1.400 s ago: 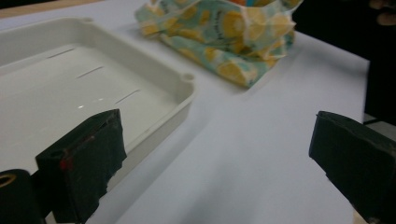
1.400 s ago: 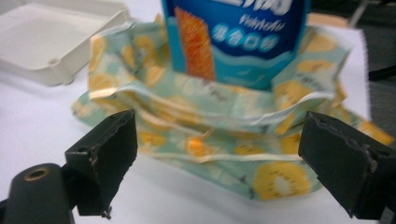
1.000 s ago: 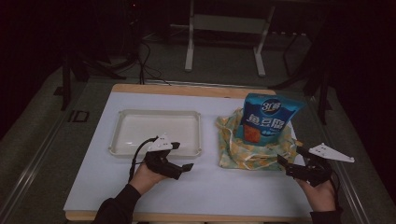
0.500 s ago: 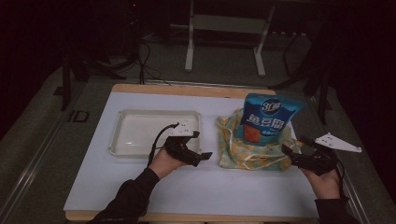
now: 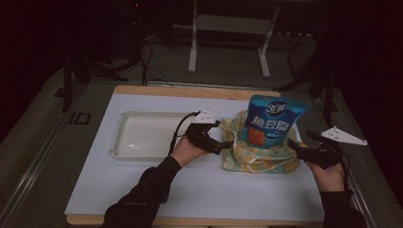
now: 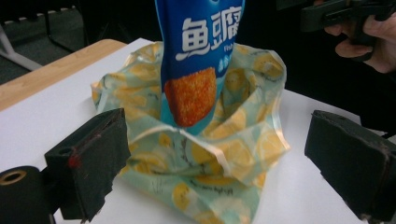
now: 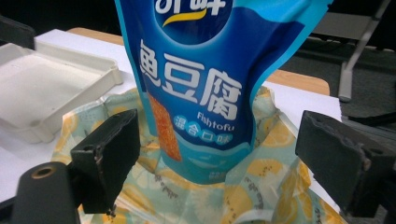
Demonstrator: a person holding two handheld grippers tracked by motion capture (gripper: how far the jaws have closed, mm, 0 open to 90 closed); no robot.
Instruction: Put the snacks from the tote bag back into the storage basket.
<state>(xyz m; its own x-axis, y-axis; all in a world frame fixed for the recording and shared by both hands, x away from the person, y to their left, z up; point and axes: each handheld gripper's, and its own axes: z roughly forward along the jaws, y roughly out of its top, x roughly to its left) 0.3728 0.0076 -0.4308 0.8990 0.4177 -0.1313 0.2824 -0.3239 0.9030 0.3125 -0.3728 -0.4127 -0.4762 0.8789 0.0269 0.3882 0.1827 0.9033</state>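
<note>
A blue snack packet (image 5: 273, 122) (image 6: 198, 56) (image 7: 210, 84) with white lettering stands upright inside a crumpled bag with a lemon print (image 5: 259, 152) (image 6: 210, 149) (image 7: 261, 186) on the white table. My left gripper (image 5: 227, 144) (image 6: 215, 163) is open right at the bag's left side, its jaws wide on either side of the bag's rim. At the bag's right side my right gripper (image 5: 293, 145) (image 7: 219, 149) is open too, its jaws framing the packet and the bag. Neither holds anything.
An empty white tray (image 5: 147, 135) (image 7: 51, 79) lies on the table to the left of the bag. The table's wooden far edge (image 5: 190, 90) runs behind it. A metal stand (image 5: 228, 42) is on the floor beyond the table.
My left gripper has moved right from the front of the tray up to the bag's left side. The right gripper has closed in slightly on the bag's right side.
</note>
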